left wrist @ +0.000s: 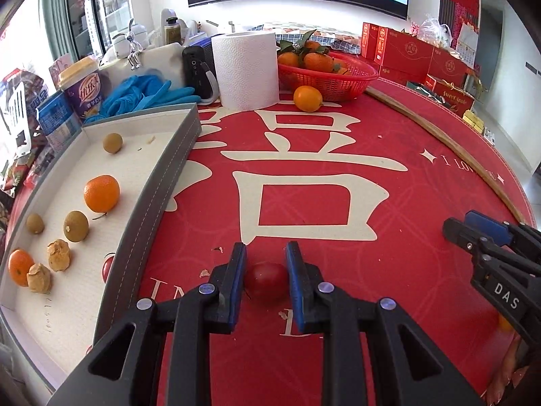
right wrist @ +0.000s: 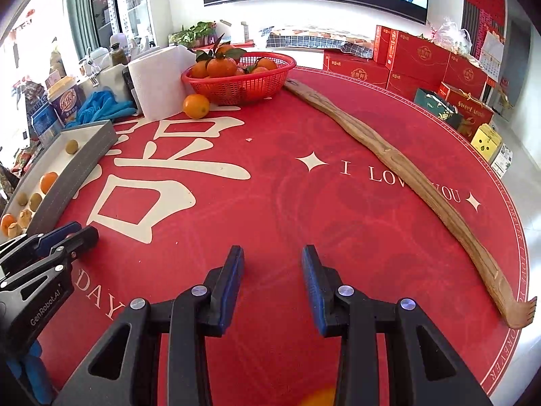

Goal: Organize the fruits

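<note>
**Inspector A:** Left wrist view first. The left gripper is closed on a small red fruit; both blue pads press its sides, and it sits low over the red tablecloth. Whether the fruit touches the cloth I cannot tell. Just left of it runs the grey wall of the shallow tray.

**Inspector B:** Contents of the tray?

**Inspector A:** An orange, a smaller orange at the near end, round brownish fruits and two crumpled husks, on a white liner. Another red fruit lies hard against the inner wall. Ahead, open cloth reaches to a loose orange, the red basket of leafy oranges and a paper roll. The right gripper enters at the right edge, well apart.

**Inspector B:** Right wrist view?

**Inspector A:** The right gripper stands with its jaws apart and nothing between them, over bare cloth. A long wooden back-scratcher follows the table's right rim, claw end near; beyond it the table drops off. This view shows that stick whole; the other shows only a stretch.

**Inspector B:** The held fruit?

**Inspector A:** Hidden here. The left gripper shows only from the side, at the left edge beside the tray wall. An orange blur sits at the bottom edge; I cannot tell what it is
</note>
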